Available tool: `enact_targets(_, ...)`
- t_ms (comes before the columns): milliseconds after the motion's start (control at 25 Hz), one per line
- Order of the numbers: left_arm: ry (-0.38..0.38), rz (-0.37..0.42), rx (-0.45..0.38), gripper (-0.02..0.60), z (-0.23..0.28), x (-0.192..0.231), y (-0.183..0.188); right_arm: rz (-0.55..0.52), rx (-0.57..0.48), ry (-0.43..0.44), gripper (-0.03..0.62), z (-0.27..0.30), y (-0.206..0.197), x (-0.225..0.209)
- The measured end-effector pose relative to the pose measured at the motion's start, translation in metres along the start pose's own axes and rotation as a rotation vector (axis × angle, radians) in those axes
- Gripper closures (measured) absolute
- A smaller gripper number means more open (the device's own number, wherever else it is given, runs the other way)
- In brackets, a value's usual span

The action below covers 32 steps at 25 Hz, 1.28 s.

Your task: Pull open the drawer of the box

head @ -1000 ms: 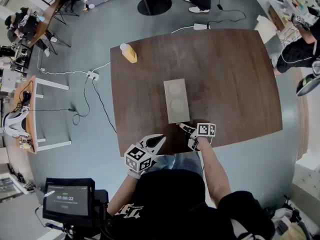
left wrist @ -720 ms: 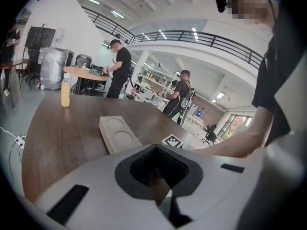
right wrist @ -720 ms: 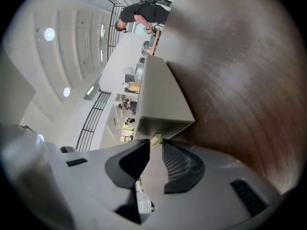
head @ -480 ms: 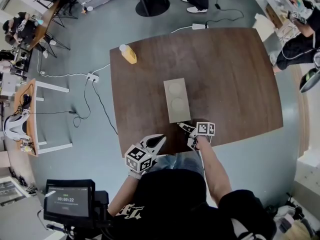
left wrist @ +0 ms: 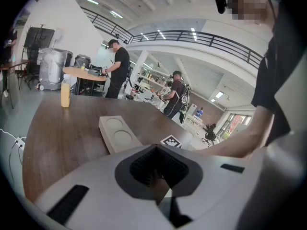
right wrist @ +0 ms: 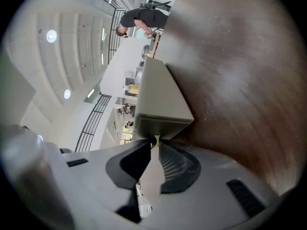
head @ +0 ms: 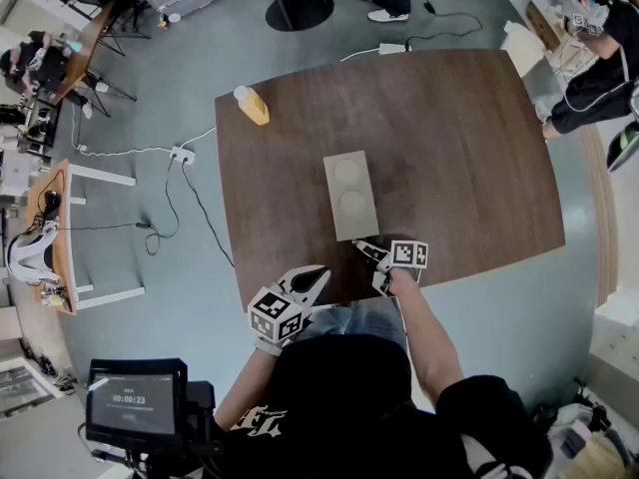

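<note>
A: Head view first. What's hidden from us?
B: The near end of the box (head: 351,196) sits under the right claw (head: 363,249), so the drawer front is covered from above. No seam shows on top either, and I can't tell whether the drawer has slid out at all.
A: And the right gripper view?
B: There it is: a small pale tab (right wrist: 154,140) on the box's near face, tiny and hard to make out. The right claw's jaws have just been closing, and their tips pinch that tab.
A: The left claw (head: 316,273)?
B: Jaws together, nothing in them. It hovers over the near edge of the table (head: 469,168), left of the box and apart from it.
A: Give me the count.
B: One table. One box at its middle, with two round dents (head: 348,174) on top. One yellow bottle (head: 252,105) at the far left corner. Two claws. The people at the far edges are cut off.
</note>
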<state>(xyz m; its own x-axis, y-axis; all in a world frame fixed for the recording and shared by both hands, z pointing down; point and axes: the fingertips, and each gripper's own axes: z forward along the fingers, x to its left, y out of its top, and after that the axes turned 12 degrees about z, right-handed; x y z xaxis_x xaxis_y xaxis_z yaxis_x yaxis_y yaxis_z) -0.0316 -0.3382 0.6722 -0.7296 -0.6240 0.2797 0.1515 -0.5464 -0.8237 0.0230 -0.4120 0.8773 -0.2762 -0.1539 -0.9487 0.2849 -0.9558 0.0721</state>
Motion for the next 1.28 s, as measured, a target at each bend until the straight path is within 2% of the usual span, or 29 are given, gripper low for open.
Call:
enact_targets(680,-0.047,0.022,-0.023,0.577,-0.009,-0.013,-0.001,0.000,-0.026,-0.051,0.553,-0.016,-0.032,-0.009)
enact_targets(1280,-0.091,0.051,-0.045,0.577,-0.032,-0.040,-0.006,0.000,-0.061,-0.084,0.548,-0.045,-0.080,-0.011)
